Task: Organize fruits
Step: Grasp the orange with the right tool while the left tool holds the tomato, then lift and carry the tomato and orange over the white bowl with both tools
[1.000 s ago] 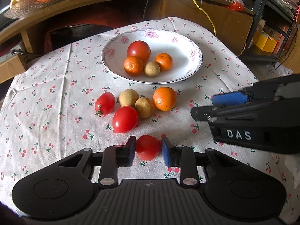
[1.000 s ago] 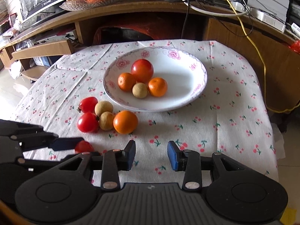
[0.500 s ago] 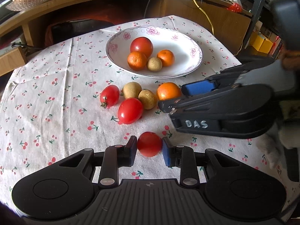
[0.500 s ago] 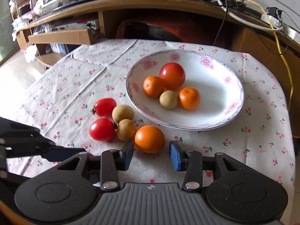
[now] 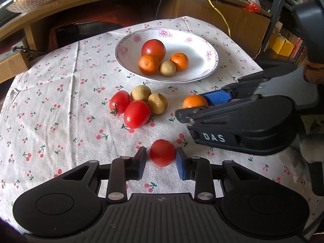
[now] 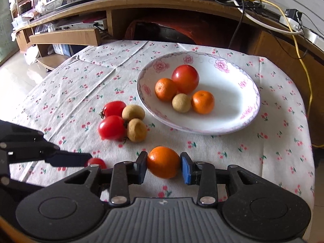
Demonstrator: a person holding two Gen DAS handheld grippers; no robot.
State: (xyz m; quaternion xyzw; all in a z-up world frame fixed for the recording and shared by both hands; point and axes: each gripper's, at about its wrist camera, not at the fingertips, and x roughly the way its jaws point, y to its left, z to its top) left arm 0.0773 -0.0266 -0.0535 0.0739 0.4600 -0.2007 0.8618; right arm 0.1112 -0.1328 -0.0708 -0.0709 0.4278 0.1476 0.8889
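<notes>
You are bracketing two fruits on the cherry-print tablecloth [image 5: 60,93]: the left gripper [image 5: 161,161] is straddling a small glossy red tomato [image 5: 162,152] at the near edge with daylight at one pad, so unclenched, and the right gripper [image 6: 163,166] is flanking a round orange mandarin [image 6: 163,162], pads at its sides but a firm pinch is not clear. Both look light and smooth-skinned; the tomato likely bruises, so squeeze across the widest middle. You are reading "DAS" in white on the right gripper's black body; the flower-rimmed white bowl [image 6: 251,93] sits far right.
</notes>
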